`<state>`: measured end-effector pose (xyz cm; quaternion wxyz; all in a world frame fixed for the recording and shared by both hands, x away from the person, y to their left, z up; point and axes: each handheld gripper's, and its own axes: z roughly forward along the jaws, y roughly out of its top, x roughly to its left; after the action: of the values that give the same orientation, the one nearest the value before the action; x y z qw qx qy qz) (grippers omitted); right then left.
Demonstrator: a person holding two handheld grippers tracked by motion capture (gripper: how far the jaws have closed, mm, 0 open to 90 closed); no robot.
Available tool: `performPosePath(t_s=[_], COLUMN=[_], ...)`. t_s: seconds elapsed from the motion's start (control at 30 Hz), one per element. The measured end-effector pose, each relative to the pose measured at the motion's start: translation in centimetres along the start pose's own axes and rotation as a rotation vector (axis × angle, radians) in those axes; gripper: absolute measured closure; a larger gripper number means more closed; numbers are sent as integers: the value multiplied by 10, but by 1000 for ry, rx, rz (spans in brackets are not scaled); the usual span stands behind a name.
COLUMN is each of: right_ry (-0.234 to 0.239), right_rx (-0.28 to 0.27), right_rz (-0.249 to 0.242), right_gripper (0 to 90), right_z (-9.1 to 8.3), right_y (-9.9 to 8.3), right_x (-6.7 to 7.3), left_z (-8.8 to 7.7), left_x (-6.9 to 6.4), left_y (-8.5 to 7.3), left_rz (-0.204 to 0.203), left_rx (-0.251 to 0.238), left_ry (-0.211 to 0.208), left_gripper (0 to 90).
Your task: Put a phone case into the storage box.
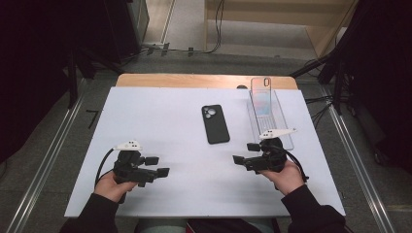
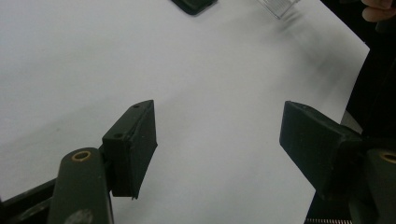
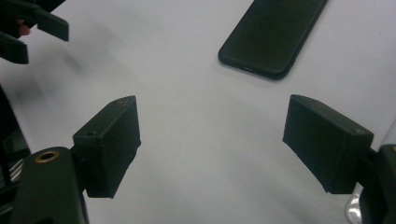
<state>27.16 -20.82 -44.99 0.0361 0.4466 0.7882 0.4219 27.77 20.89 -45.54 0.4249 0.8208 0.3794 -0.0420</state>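
From above, a clear tray [image 1: 286, 127] sits at the far right of the white table [image 1: 160, 121], and a clear phone case [image 1: 263, 97] leans in it, its top end standing past the tray's far rim. The black phone [image 1: 215, 124] lies flat, back up, near the table's middle, just left of the tray and apart from it. My left gripper [image 1: 156, 166] rests low at the near left, well apart from the phone, with its jaws spread and nothing between them. My right gripper [image 1: 246, 152] sits near the tray's near end, jaws also apart and empty; the phone lies beyond it, a little to the left.

In the left gripper view, my two jaws stand wide over bare table. A corner of the phone [image 2: 194, 4] is cut off at the top edge, and a bit of the tray [image 2: 279, 6] shows there too, blurred.

In the right gripper view, the jaws are wide and empty. The phone [image 3: 273, 35] lies ahead between and above them, its far end cut off. My left gripper's [image 3: 35, 35] jaws show at the top left.
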Motion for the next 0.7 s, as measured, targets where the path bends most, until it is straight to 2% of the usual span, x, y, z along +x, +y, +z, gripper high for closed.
performPosePath(t_s=[0.07, 0.13, 0.33, 0.53, 0.7], right_ry=[-22, -17, -57, -92, -121], right_rx=[5, 7, -4, -10, -19], right_rz=[1, 7, 15, 74, 62], right_gripper=[168, 168, 168, 168, 168], right_z=[2, 4, 13, 19, 26], right_y=[4, 8, 21, 35, 47], right_x=[1, 1, 4, -1, -4], left_z=[-1, -2, -3, -4, -3], left_x=[0, -1, -1, -1, -2], left_y=[-1, -2, -4, -4, -4], left_rz=[-5, -7, -19, -17, -13], left_rx=[-2, 2, 5, 4, 6], left_ry=[2, 2, -4, -7, -9], left_gripper=[273, 272, 273, 273, 273])
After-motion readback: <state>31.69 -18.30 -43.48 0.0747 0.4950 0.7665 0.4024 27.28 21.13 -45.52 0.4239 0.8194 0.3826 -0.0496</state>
